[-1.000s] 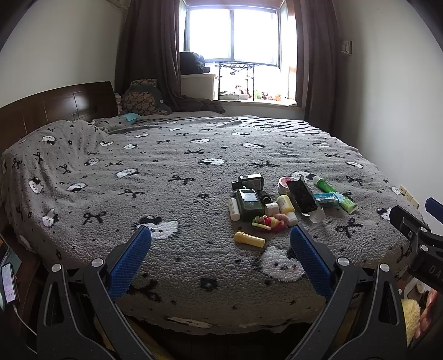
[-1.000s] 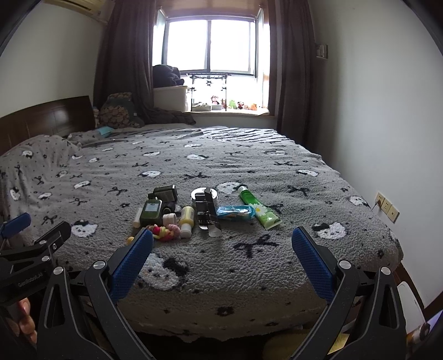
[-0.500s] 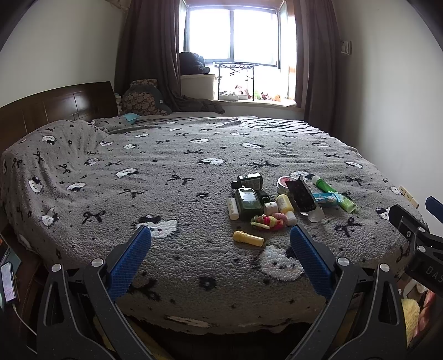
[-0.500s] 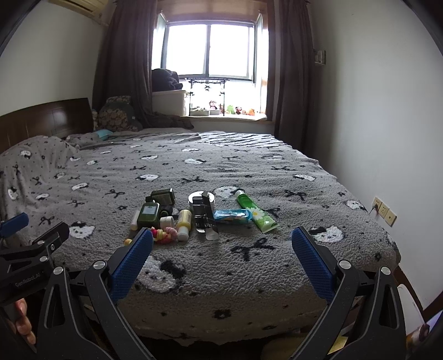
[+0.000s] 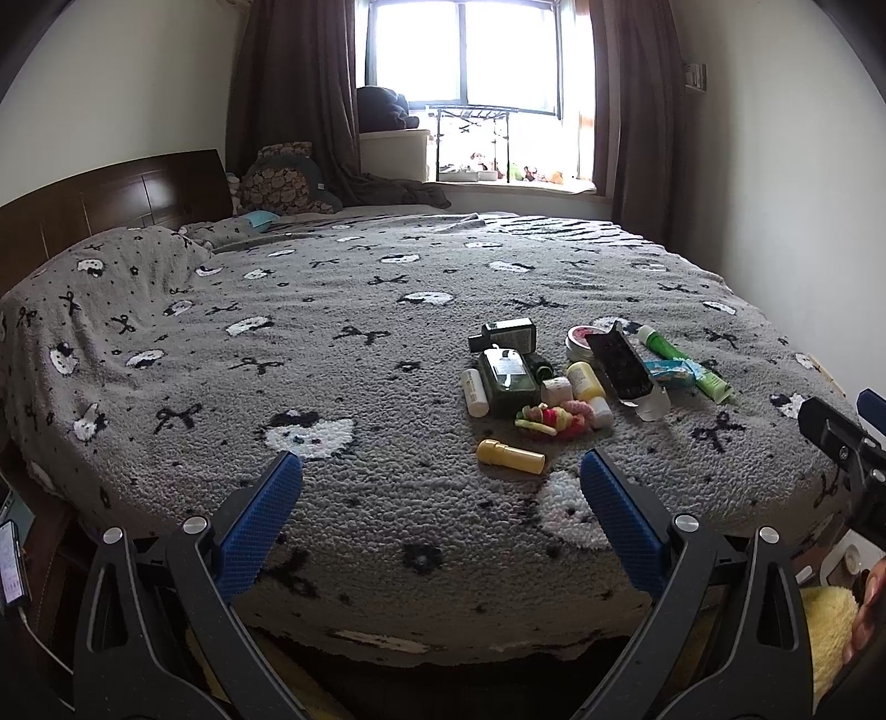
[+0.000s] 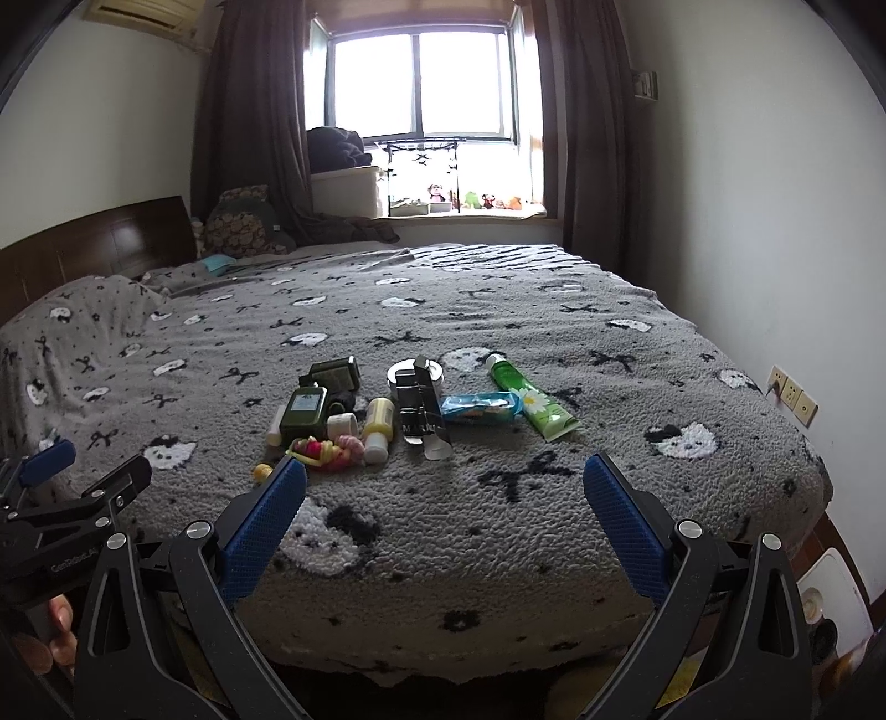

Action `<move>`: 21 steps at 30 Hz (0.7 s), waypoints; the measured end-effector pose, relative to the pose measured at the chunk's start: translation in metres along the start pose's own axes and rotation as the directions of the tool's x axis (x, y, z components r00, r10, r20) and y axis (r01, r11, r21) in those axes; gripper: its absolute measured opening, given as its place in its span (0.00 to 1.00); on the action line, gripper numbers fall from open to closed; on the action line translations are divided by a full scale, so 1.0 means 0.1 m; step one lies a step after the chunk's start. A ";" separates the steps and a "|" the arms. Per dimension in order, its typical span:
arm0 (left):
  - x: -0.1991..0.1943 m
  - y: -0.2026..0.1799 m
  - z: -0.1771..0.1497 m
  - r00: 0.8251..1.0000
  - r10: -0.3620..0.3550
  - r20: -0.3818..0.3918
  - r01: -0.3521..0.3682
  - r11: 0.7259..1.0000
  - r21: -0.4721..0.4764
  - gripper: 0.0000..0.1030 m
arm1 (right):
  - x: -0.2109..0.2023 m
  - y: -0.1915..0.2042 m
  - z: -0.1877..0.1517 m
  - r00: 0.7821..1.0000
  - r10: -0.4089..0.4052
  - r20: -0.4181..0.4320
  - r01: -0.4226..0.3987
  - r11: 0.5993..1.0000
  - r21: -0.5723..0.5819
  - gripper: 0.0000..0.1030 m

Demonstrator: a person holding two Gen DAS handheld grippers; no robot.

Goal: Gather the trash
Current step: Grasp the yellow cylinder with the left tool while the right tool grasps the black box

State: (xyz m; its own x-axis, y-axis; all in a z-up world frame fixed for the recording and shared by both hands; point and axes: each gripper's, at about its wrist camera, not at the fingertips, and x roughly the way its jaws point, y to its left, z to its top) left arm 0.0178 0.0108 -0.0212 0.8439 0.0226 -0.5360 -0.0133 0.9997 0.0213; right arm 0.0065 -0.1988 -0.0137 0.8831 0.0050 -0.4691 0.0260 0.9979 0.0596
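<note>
Bedroom with window (image 5: 465,52) and dark curtains (image 5: 299,94) behind; wooden headboard (image 5: 99,216) at left; bed (image 5: 332,332) under a grey fleece blanket with cat-face and bow pattern.

Clutter grouped toward the near right part of the bed, left to right: white stick tube (image 5: 474,392) touching the dark green bottle (image 5: 508,381); second dark green bottle (image 5: 506,334) just behind, toward the window; yellow tube (image 5: 510,455) lying apart, nearest the front edge; bundle of coloured hair ties (image 5: 551,419) just beside the green bottle; yellow-and-white bottle (image 5: 590,386); round tin (image 5: 580,340); black tube (image 5: 620,368) lying partly over the tin; blue wrapper (image 5: 671,372); green tube (image 5: 684,363), rightmost.

Left gripper (image 5: 441,482) low before the front edge of the bed, jaws spread, nothing between them. Right gripper (image 6: 444,484) likewise before the front edge, further right, jaws spread and empty, aimed at the bare blanket in front of the black tube (image 6: 423,410). White wall sockets (image 6: 792,390) on the right wall.
</note>
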 end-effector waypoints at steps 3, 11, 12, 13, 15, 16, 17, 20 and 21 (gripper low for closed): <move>0.13 0.03 -0.05 1.000 -0.015 -0.023 0.015 1.000 0.011 0.92 | 0.11 -0.07 -0.02 1.000 -0.002 -0.016 0.002 1.000 0.001 0.97; 0.59 0.07 -0.26 0.991 -0.061 -0.120 0.064 0.998 0.022 0.92 | 0.59 -0.22 -0.20 0.992 0.006 -0.126 -0.003 1.000 0.026 0.97; 0.65 0.07 -0.27 0.989 -0.066 -0.131 0.069 0.997 0.022 0.92 | 0.66 -0.22 -0.23 0.990 0.011 -0.143 -0.007 1.000 0.028 0.97; 0.71 0.06 -0.29 0.987 -0.073 -0.142 0.076 0.997 0.021 0.92 | 0.73 -0.21 -0.25 0.987 0.014 -0.162 -0.009 0.999 0.031 0.97; 0.81 0.01 -0.30 0.983 -0.086 -0.161 0.091 0.995 0.027 0.92 | 0.87 -0.20 -0.28 0.981 0.027 -0.190 -0.020 0.999 0.040 0.97; 0.87 -0.01 -0.29 0.981 -0.090 -0.170 0.097 0.995 0.036 0.92 | 0.94 -0.18 -0.28 0.979 0.034 -0.200 -0.026 0.999 0.043 0.97; 0.91 -0.04 -0.29 0.980 -0.093 -0.175 0.103 0.994 0.045 0.92 | 1.01 -0.17 -0.26 0.978 0.041 -0.205 -0.032 0.998 0.045 0.97; 1.07 -0.13 -0.26 0.977 -0.101 -0.190 0.118 0.990 0.081 0.92 | 1.22 -0.14 -0.18 0.976 0.054 -0.209 -0.045 0.998 0.044 0.97; 1.12 -0.14 -0.25 0.975 -0.106 -0.193 0.125 0.988 0.087 0.92 | 1.28 -0.13 -0.15 0.976 0.058 -0.208 -0.051 0.998 0.040 0.97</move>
State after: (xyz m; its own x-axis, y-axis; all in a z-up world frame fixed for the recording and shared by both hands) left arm 0.0990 -0.0007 -0.1027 0.7212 -0.0819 -0.6878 0.1387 0.9900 0.0275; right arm 0.1125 -0.2099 -0.0877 0.7665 0.0760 -0.6377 -0.0001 0.9930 0.1182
